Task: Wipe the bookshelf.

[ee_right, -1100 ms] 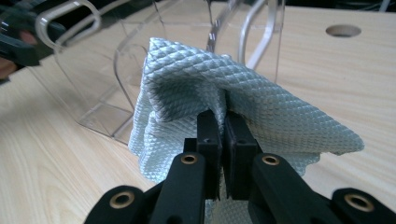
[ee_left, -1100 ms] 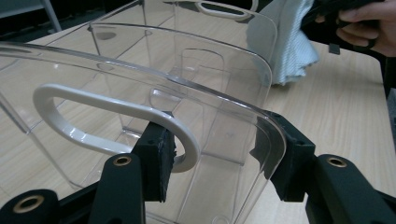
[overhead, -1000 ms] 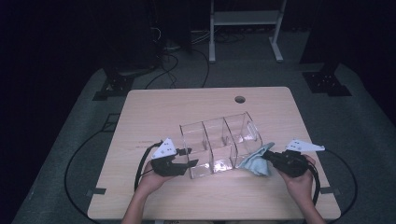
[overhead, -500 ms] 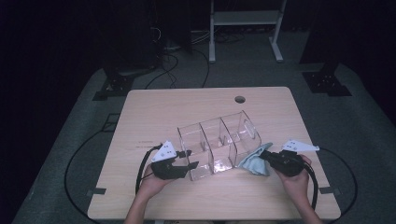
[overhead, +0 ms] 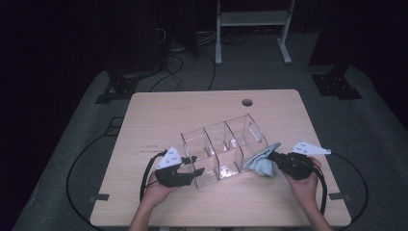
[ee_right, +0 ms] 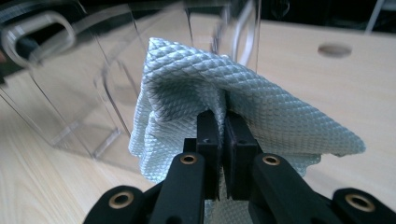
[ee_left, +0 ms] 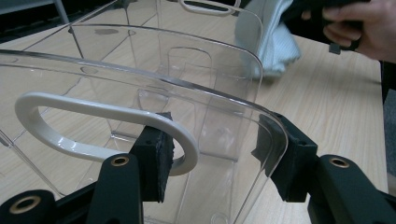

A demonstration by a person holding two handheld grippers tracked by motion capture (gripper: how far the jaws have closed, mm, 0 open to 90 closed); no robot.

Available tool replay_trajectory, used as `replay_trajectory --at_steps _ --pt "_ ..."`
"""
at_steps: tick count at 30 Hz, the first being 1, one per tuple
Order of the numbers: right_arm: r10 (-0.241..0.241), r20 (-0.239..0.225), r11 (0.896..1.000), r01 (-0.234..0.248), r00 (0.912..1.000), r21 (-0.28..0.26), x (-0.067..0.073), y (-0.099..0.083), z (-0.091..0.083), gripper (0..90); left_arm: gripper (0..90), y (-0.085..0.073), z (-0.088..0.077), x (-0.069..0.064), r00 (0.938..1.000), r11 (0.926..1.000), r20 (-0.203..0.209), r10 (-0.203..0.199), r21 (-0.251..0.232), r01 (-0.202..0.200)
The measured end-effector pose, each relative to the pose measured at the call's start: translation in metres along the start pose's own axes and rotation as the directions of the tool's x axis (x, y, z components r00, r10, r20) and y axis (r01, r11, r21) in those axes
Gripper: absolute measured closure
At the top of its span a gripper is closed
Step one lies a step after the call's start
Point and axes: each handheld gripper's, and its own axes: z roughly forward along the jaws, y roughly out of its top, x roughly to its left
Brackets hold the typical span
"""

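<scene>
two hand-held grippers, left [overhead: 196,165] clamped on the unlabelled clear organizer's [overhead: 226,144] end wall, right [overhead: 270,156] pinching the pale blue cloth [overhead: 260,164]

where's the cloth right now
In the high view the light blue cloth sits near the table's right front, pinched in the right gripper against the clear organizer.

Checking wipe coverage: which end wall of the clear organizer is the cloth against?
The end wall on the right gripper's side; the cloth lies against it. The opposite end wall is clamped by the left gripper.
</scene>
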Motion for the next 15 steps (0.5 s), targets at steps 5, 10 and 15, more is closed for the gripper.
replay_trajectory --at_steps 5,10,15 --pt "0.005 -0.005 1.000 -0.005 1.0000 -0.015 -0.002 0.003 0.002 85.5 46.7 0.000 0.000 -0.001 1.0000 1.0000 -0.010 0.000 0.003 0.000" --pt "0.014 0.007 0.998 -0.014 0.9999 0.067 -0.006 -0.016 0.017 85.5 46.7 -0.001 0.000 0.001 1.0000 1.0000 -0.007 0.002 0.002 -0.002" --pt "0.018 0.010 0.998 -0.019 0.9998 0.056 -0.005 -0.016 0.017 85.5 46.6 -0.002 -0.001 0.001 1.0000 1.0000 -0.007 0.005 -0.004 -0.006"
